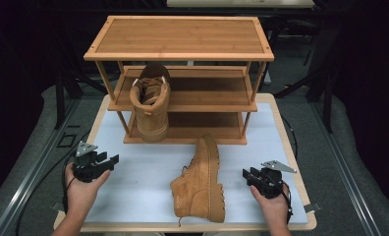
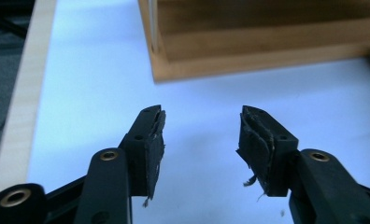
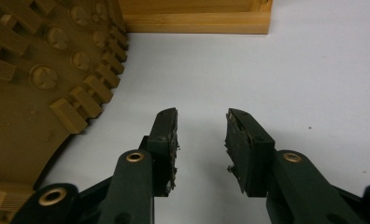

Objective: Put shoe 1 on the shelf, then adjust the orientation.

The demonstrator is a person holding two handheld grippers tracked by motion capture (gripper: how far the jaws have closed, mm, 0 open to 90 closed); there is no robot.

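A tan suede ankle boot (image 1: 201, 179) lies on its side near the front edge of the white counter (image 1: 133, 187), its sole toward the right hand-held gripper (image 1: 251, 176). A careless grasp could let it slip, I think. Its pair (image 1: 151, 105) stands in the three-tier bamboo shoe rack (image 1: 180, 37). The left hand-held gripper (image 1: 109, 162) rests near the left edge. Both grippers are open and empty.
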